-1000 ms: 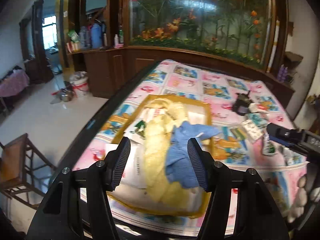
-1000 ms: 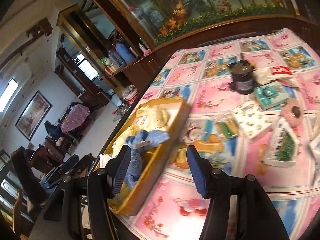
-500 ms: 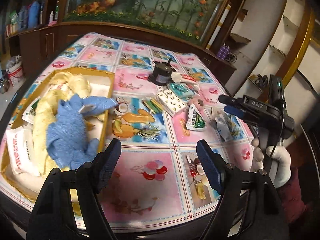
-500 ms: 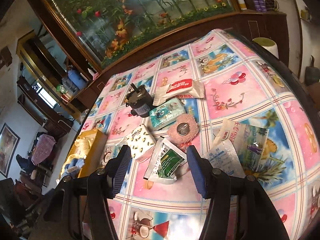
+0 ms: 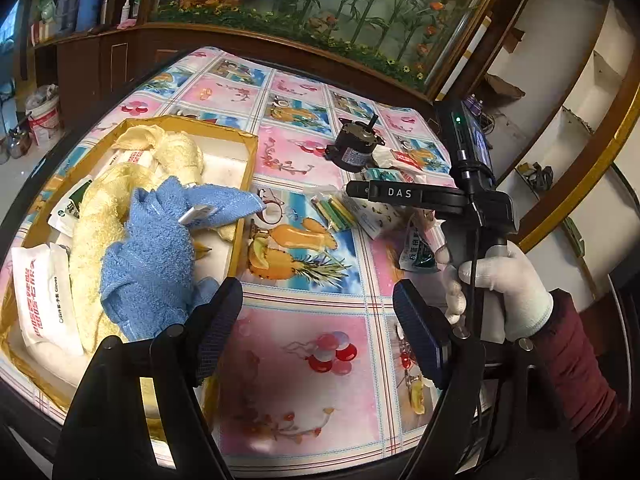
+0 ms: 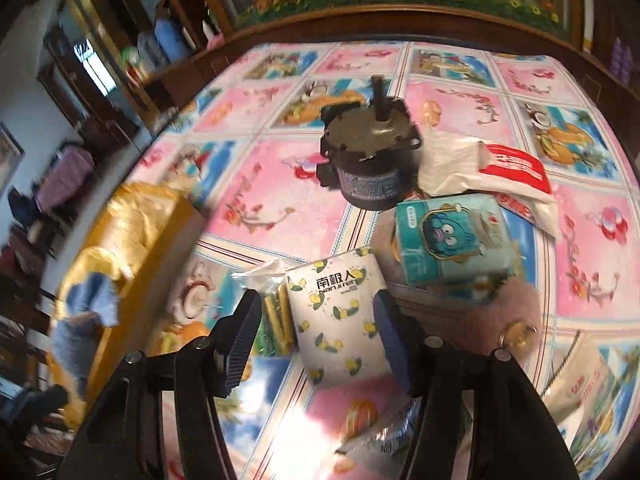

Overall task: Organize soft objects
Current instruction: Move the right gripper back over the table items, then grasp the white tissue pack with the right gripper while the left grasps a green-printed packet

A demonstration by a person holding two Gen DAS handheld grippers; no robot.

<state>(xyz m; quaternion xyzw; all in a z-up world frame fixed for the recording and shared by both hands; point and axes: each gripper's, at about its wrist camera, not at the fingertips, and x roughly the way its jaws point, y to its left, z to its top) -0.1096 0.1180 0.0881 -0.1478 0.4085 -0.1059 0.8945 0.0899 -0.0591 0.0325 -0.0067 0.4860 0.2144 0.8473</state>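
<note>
Over the patterned tablecloth (image 6: 256,184), right gripper (image 6: 316,334) poised with the lemon-print tissue pack (image 6: 340,320) framed between the fingers. Jaws spread wide, a pad to each side of the pack, gripping nothing; contact cannot be told through the motion blur. Best played by dropping straight down, centring on the pack's middle, then closing gently — soft packaging, likely to crumple and slip if pinched at a corner. Worth avoiding the bag of coloured sticks (image 6: 276,316) just beside it on the left and the teal tissue pack (image 6: 452,240) just behind. Also steering clear of the hard black motor (image 6: 368,160) further back. Destination by the look of it: the yellow tray (image 5: 248,160), already loaded with a blue towel (image 5: 152,248) and yellow cloth (image 5: 96,216). Left gripper (image 5: 318,330) hovering above the table near the tray's edge, fingers spread apart, nothing between them.
</note>
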